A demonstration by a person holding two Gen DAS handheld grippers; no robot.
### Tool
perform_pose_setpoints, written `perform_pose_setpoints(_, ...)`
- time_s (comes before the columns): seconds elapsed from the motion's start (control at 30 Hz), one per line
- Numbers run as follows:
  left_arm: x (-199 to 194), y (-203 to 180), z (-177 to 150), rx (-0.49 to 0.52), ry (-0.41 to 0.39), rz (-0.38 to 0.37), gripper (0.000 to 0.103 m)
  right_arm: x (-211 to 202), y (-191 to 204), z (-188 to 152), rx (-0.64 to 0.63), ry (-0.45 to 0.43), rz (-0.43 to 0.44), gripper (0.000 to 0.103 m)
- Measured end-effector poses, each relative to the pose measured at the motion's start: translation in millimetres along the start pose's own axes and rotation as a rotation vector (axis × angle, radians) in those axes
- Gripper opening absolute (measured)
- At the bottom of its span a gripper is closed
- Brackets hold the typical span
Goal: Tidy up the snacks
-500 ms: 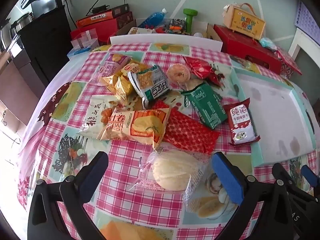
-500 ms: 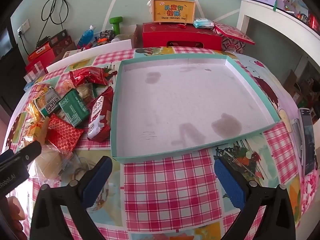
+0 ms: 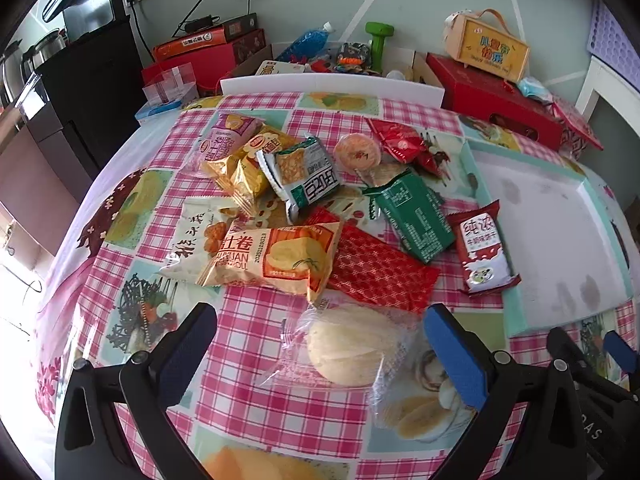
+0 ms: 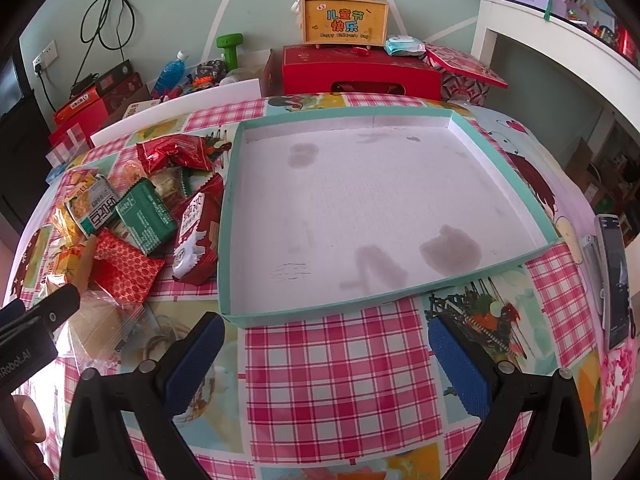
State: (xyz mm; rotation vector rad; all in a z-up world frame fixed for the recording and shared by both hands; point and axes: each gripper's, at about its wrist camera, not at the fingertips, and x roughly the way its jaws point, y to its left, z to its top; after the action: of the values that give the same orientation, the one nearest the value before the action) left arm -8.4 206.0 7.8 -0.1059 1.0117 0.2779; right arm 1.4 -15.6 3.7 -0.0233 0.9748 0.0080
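Clear-wrapped round pastry (image 3: 352, 346) lies at the near edge of the snack heap, well apart from the teal-rimmed tray (image 4: 228, 216) and to its left. The left gripper (image 3: 320, 354) now brackets this pastry more closely than half a second ago, jaws wide apart, one finger either side of the wrapper, nothing clamped. Judgement: the approach is nearly complete and closing on the pastry is the next step.

Beyond the pastry, the red diamond-print packet (image 3: 376, 266) and the orange roll-cake packet (image 3: 276, 256) overlap. The green packet (image 3: 416, 216) and the dark red milk-biscuit packet (image 3: 484, 252) lie closer to the tray, the latter leaning on its left rim.

The tray holds no snacks, only stains, so sorting has not started. The right gripper (image 4: 326, 364) hovers over the checked worktop (image 4: 340, 380) just in front of the tray, unchanged, jaws wide and empty.
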Motion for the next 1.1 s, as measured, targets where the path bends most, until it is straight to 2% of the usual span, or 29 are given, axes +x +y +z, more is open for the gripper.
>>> perform_pose_setpoints(0.77,-3.1,2.9,1.4,0.012,0.005,0.01,0.103,-0.1,-0.8,0.2,-0.001,0.0,0.001,0.103)
perform_pose_setpoints(1.1,-3.0,8.2,3.0,-0.014,0.008,0.007,0.103,0.2,-2.2,0.5,0.002,-0.003,0.0,0.103)
